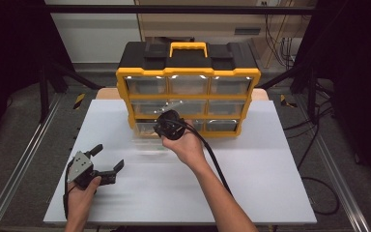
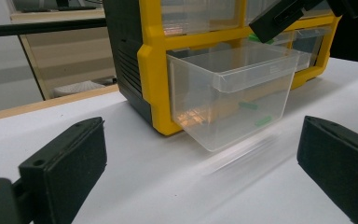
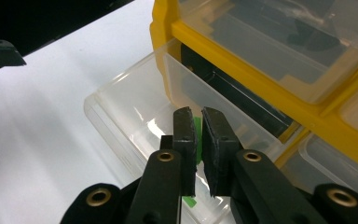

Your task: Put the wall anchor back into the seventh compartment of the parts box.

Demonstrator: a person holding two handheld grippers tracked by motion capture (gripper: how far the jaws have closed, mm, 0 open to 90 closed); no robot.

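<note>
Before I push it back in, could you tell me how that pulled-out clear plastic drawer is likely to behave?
The clear drawer looks thin-walled and nearly empty, holding a few small green pieces, so it is probably light and slides easily. Its walls may flex under a hard squeeze. Hanging out of the yellow organizer, it could tilt if pushed off-centre.

Black hand-held gripper [image 3: 199, 140] with brass-ringed screw holes, padded jaws.

organizer [image 1: 188, 63]: 1; drawers: 9; open drawer [image 2: 233, 93]: 1; grippers: 2

Clear drawer [image 2: 235, 100] pulled out (green bits inside), fingers [image 2: 65, 172] apart.
</note>
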